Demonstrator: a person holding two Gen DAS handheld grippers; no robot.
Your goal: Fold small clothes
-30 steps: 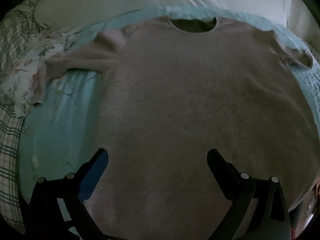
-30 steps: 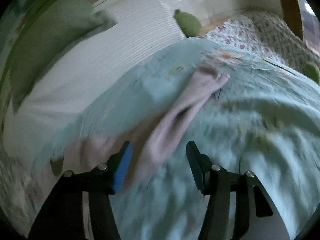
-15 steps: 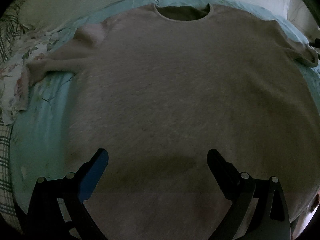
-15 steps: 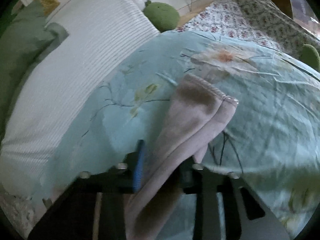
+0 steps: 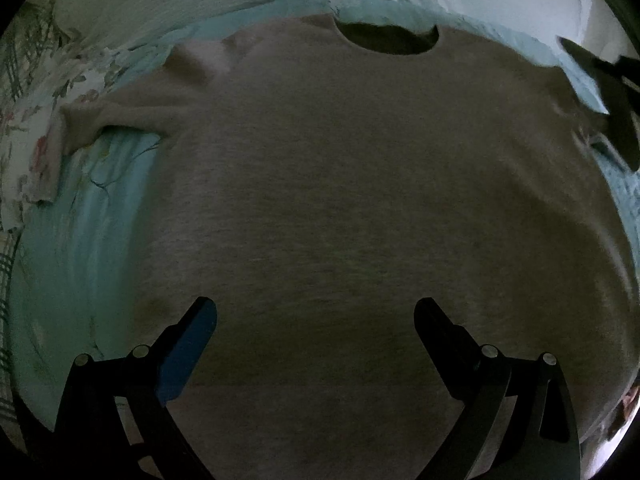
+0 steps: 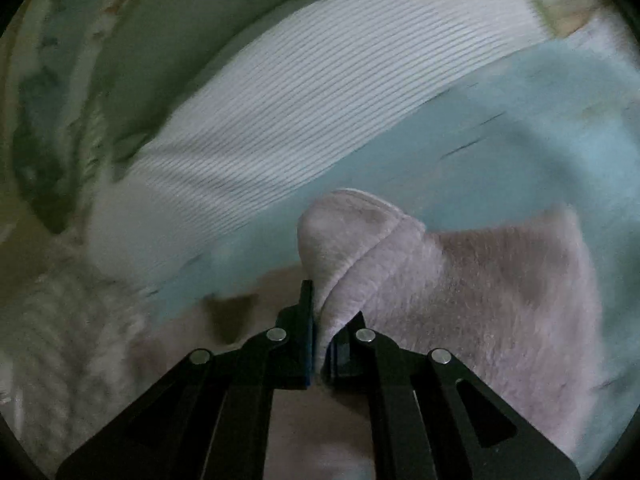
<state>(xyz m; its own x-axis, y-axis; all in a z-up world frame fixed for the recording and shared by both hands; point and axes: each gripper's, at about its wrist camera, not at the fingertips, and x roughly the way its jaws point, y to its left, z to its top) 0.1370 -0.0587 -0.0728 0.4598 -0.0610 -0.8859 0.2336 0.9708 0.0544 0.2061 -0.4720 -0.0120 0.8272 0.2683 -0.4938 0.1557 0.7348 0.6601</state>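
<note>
A bedroom in a home. A bed is made up with a pale blue flowered cover, a white ribbed pillow lies along its head edge, and a green cushion rests behind the pillow.

Fuzzy matt knit sweater, smooth printed cotton bedspread, ribbed white pillow

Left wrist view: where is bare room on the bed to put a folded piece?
Free: the blue sheet strip between the shirt and the plaid edge. Crowded: the shirt fills the middle, its sleeve crosses top left, and the right claw occupies the right edge.
</note>
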